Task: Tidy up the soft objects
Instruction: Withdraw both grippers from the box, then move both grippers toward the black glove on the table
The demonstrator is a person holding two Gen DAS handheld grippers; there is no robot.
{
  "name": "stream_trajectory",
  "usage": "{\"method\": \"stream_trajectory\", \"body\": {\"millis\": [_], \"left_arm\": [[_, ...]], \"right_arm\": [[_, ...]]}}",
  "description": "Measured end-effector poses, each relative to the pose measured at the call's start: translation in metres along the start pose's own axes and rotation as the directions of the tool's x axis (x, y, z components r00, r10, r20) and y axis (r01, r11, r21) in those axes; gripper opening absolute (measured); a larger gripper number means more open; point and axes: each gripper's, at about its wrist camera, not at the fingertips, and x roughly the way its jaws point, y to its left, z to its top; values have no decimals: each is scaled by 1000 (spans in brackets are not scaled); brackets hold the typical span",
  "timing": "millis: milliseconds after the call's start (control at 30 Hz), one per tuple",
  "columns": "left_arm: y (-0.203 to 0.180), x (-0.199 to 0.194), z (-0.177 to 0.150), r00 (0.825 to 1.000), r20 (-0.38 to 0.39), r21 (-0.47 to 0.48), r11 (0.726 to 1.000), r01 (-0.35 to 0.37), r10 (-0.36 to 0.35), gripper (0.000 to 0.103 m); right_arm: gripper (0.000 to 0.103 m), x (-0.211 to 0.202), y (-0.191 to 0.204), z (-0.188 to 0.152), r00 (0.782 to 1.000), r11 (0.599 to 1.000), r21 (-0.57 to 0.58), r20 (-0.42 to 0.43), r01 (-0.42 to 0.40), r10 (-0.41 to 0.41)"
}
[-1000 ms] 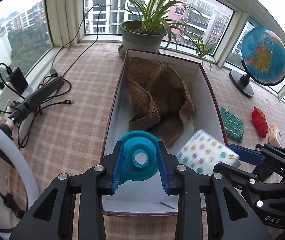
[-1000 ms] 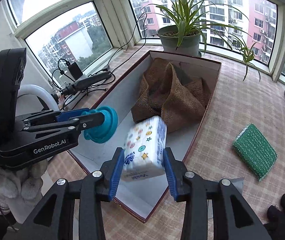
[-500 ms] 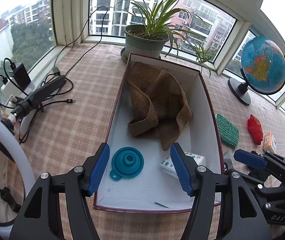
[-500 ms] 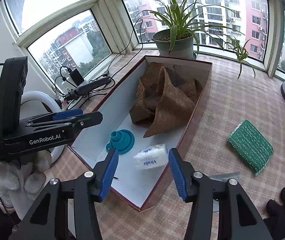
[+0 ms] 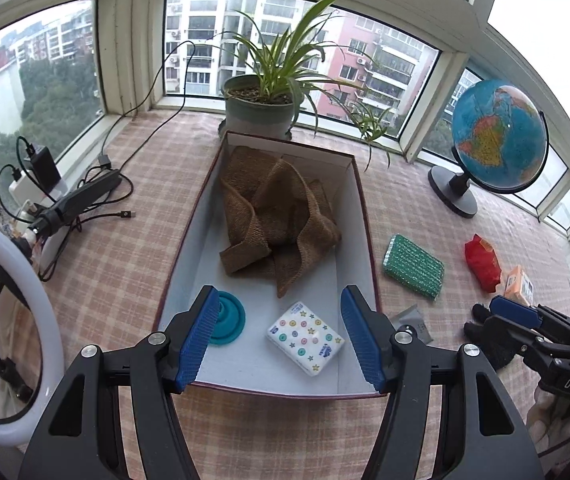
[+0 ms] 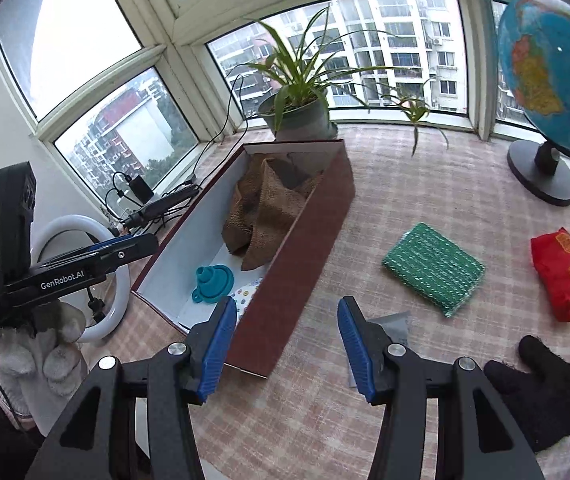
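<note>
The left gripper [image 5: 279, 334] has its fingers spread wide and empty; beyond and between them, the tissue pack [image 5: 305, 338] lies in the box [image 5: 367, 240], with the teal funnel [image 5: 227, 318] beside the left finger. The right gripper [image 6: 283, 346], equally wide and empty, hovers over the box's near corner, the green sponge [image 6: 433, 274] ahead to its right on the bench [image 6: 425, 184].

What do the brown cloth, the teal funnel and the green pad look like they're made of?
The brown cloth looks like coarse woven or knitted fabric, matte, lying in soft folds. The teal funnel looks like silicone or soft plastic: smooth, with stepped rings as if collapsible. The green pad looks like a scouring sponge, its mesh cover glinting with shiny threads.
</note>
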Motion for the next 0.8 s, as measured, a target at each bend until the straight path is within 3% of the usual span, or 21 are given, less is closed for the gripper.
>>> {"method": "stream_trajectory", "body": {"millis": [367, 800], "left_arm": [[-58, -2, -12, 998, -1, 36, 998, 56, -56, 63], [-139, 19, -25, 990, -46, 96, 986, 139, -136, 63]], "right_arm": [[49, -69, -85, -23, 993, 989, 118, 69, 91, -100], [49, -151, -182, -67, 964, 950, 248, 142, 187, -227]]}}
